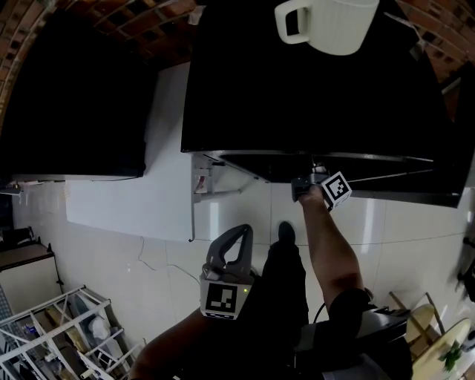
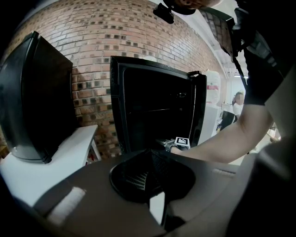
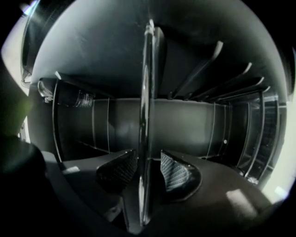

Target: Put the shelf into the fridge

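The black fridge [image 1: 312,74] stands open, and my right gripper [image 1: 308,185] reaches into its mouth. In the right gripper view the glass shelf [image 3: 147,92] runs edge-on between the jaws of that gripper [image 3: 148,169], deep into the fridge interior. The pads stand apart from it, the right fingertip [image 3: 173,171] with a plain gap, so the gripper is open. My left gripper [image 1: 226,278] hangs low near my body, away from the fridge. In its own view the left gripper [image 2: 150,173] is shut on nothing and faces the open fridge [image 2: 152,111] and the right gripper [image 2: 169,144].
A white mug [image 1: 330,22] stands on the fridge top. A white table [image 1: 133,185] beside the fridge carries a black appliance [image 1: 67,96]. A white wire rack [image 1: 52,334] stands on the floor at the lower left. Rails line the fridge's inner walls [image 3: 240,88].
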`<state>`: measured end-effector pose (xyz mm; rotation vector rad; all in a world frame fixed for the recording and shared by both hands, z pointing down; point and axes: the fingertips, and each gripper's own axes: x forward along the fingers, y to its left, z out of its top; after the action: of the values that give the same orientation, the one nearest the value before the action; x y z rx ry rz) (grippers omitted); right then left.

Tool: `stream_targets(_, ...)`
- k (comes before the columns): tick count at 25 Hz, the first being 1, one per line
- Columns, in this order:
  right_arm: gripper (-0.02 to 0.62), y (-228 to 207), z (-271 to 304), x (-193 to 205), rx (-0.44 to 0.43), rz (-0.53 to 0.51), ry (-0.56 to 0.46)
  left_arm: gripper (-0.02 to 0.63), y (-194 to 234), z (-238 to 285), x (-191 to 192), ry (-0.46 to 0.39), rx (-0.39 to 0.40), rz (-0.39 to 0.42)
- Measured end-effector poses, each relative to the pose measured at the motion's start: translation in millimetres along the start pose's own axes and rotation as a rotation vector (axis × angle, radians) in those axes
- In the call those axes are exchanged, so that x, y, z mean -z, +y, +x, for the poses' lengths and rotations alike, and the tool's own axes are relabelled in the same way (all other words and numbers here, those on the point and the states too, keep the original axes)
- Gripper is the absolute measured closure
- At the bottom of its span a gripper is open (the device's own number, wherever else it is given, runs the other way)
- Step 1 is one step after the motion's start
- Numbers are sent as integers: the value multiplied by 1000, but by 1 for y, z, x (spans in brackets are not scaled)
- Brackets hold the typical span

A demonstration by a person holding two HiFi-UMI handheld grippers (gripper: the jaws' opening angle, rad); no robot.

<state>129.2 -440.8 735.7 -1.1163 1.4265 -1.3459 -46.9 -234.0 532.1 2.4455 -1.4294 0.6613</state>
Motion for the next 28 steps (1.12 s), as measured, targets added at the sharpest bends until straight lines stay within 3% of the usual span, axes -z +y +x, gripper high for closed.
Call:
stream_targets(11, 445, 8, -33, 23, 14, -35, 65, 612, -16, -13, -18, -43, 54, -11)
stream_targets(14, 445, 8, -52, 32, 50, -38, 86, 612, -21, -19, -20, -50, 64, -7)
stream_targets(20, 445, 22, -91, 41, 37, -24, 88, 612, -33, -42, -22, -78, 102, -3)
stream_targets(22, 445, 25, -107, 42, 67, -39, 86, 612, -34, -51, -22, -89, 106, -13)
stream_targets(28, 445, 53, -136, 56, 47, -105, 103, 612, -34, -80, -15, -114, 117, 10)
